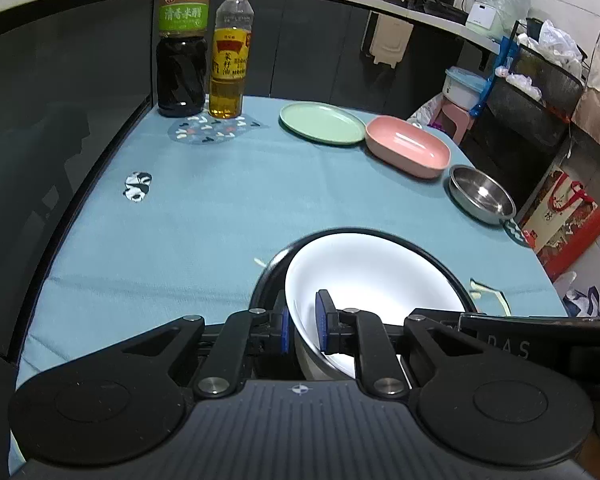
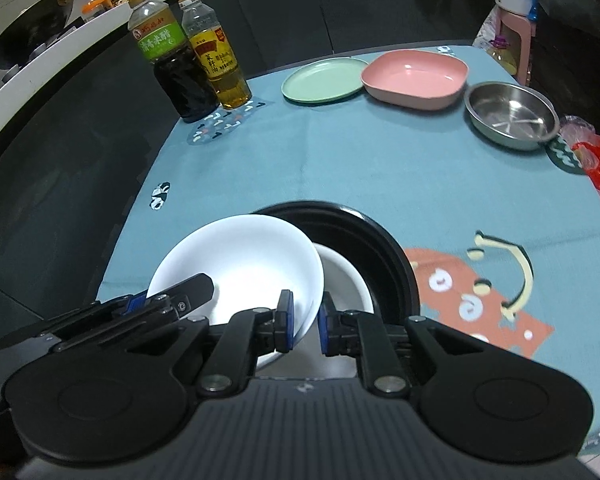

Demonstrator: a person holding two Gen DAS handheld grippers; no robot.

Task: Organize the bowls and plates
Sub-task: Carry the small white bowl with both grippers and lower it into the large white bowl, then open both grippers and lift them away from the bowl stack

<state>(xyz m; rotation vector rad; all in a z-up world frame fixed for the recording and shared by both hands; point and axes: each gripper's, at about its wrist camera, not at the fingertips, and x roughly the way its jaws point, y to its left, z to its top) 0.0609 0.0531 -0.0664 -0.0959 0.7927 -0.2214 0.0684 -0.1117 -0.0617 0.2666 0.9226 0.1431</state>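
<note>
A white bowl is held by both grippers over a black bowl. Inside the black one lies a second white bowl. My left gripper is shut on the white bowl's left rim. My right gripper pinches its right rim between the blue pads. The held bowl sits offset to the left of the stack below it. At the table's far side stand a green plate, a pink dish and a steel bowl.
A dark vinegar bottle and a yellow oil bottle stand at the far left on the blue tablecloth. The table's left edge borders dark cabinets. Bags and a stool crowd the floor to the right.
</note>
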